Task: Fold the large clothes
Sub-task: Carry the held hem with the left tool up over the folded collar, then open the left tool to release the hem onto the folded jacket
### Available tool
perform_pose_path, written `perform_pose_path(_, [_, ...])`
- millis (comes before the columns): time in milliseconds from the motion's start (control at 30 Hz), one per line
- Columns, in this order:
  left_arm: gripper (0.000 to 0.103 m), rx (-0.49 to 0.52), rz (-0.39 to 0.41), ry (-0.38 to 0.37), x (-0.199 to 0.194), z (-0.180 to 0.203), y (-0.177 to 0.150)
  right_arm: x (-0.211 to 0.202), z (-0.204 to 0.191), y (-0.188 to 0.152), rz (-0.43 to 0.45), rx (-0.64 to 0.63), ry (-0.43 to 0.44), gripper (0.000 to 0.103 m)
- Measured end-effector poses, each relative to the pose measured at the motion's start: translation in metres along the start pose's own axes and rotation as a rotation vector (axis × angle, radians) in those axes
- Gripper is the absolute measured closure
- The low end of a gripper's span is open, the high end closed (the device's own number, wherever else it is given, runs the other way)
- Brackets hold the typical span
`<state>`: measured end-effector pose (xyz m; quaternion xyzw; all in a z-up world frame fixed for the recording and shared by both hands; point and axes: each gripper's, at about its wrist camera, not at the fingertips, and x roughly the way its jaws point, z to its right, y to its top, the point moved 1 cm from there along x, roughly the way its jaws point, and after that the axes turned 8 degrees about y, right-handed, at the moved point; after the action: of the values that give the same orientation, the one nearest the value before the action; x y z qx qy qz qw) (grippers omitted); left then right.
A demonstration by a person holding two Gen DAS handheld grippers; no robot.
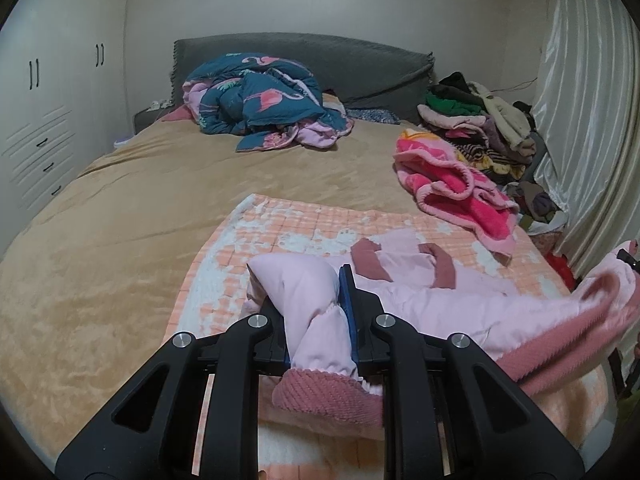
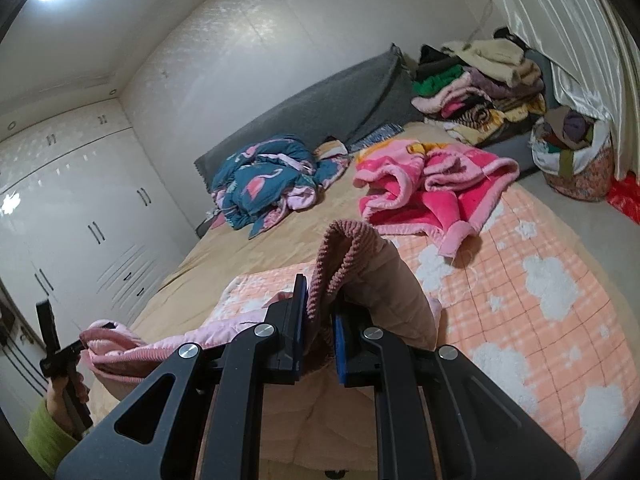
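Pink garment: a quilted jacket (image 1: pixel 452 300) with ribbed rose trim, stretched above the foot of the bed (image 1: pixel 120 208), part of it lying on the peach check blanket (image 1: pixel 288 224).
Left gripper (image 1: pixel 316 312): I have its jaws clamped on a bunched fold of the jacket by a ribbed cuff (image 1: pixel 324 396), the blue pads pressing the cloth from both sides.
Right gripper (image 2: pixel 318 320): jaws closed on another ribbed edge (image 2: pixel 344 256), which stands up in a hump above the pads.
Why held so: with one end pinched in each claw the jacket hangs taut between them, which I judge lets me lay it flat and square for the first fold.
Blanket: spread under the work, probably as a folding surface.
My left hand (image 2: pixel 66 396): seen from the right wrist camera, green sleeve, gripping the handle at the jacket's far end.
Basket (image 2: pixel 576 172): on the floor by the curtain (image 1: pixel 588 120), stuffed with mixed clothes; I cannot tell which.
Pile (image 1: pixel 480 128): folded and loose clothes stacked at the bed's corner by the headboard (image 1: pixel 320 60).
Elsewhere: a flamingo-print quilt (image 1: pixel 264 100) crumpled near the headboard, a hot-pink blanket (image 1: pixel 452 188) rumpled beside the pile.
Stage: early, I think; nothing of this jacket is folded yet.
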<state>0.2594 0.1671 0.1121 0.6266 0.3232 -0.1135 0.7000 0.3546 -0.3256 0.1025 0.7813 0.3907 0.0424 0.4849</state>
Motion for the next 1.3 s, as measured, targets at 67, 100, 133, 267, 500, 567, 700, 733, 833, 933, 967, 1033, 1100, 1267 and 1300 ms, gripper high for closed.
perform_pose_path(67, [0.092, -0.006, -0.009, 0.006, 0.012, -0.003, 0.0, 0.011, 0.006, 0.002, -0.012, 0.007, -0.013, 0.092])
perform_pose_path(100, [0.091, -0.007, -0.014, 0.01, 0.017, -0.005, 0.0, 0.016, 0.008, 0.003, -0.018, 0.011, -0.018, 0.092])
perform_pose_path(133, [0.091, -0.01, -0.021, 0.014, 0.024, -0.006, 0.0, 0.019, 0.011, 0.003, -0.023, 0.014, -0.022, 0.092])
perform_pose_path(267, [0.09, -0.006, -0.036, 0.031, 0.044, -0.008, 0.0, 0.041, 0.024, 0.002, -0.045, 0.031, -0.052, 0.092])
perform_pose_path(500, [0.089, 0.017, -0.06, 0.049, 0.077, -0.005, -0.006, 0.08, 0.054, -0.005, -0.082, 0.084, -0.098, 0.091])
perform_pose_path(567, [0.089, 0.033, -0.061, 0.056, 0.086, -0.002, -0.008, 0.09, 0.064, -0.008, -0.091, 0.106, -0.106, 0.091])
perform_pose_path(700, [0.089, 0.047, -0.073, 0.06, 0.102, 0.0, -0.01, 0.105, 0.078, -0.013, -0.113, 0.135, -0.113, 0.09])
perform_pose_path(733, [0.089, 0.048, -0.076, 0.06, 0.105, 0.001, -0.011, 0.108, 0.08, -0.014, -0.116, 0.142, -0.108, 0.088])
perform_pose_path(833, [0.089, 0.056, -0.088, 0.065, 0.116, 0.003, -0.013, 0.11, 0.084, -0.014, -0.117, 0.157, -0.072, 0.078])
perform_pose_path(933, [0.089, 0.05, -0.104, 0.06, 0.126, 0.001, -0.015, 0.1, 0.078, -0.013, -0.077, 0.162, -0.002, 0.028])
perform_pose_path(967, [0.089, 0.05, -0.107, 0.061, 0.128, 0.0, -0.017, 0.097, 0.072, -0.015, -0.065, 0.137, 0.004, 0.028])
perform_pose_path(1033, [0.088, 0.045, -0.116, 0.057, 0.134, -0.002, -0.017, 0.097, 0.064, -0.02, -0.083, 0.094, 0.001, 0.028])
perform_pose_path(1100, [0.086, 0.04, -0.123, 0.051, 0.137, -0.001, -0.018, 0.102, 0.056, -0.031, -0.125, 0.059, -0.02, 0.028])
perform_pose_path(1267, [0.084, 0.043, -0.127, 0.049, 0.142, 0.002, -0.02, 0.12, 0.046, -0.074, -0.241, -0.019, -0.09, 0.025])
perform_pose_path(1300, [0.083, 0.039, -0.129, 0.044, 0.142, 0.002, -0.02, 0.124, 0.046, -0.082, -0.262, -0.028, -0.104, 0.024])
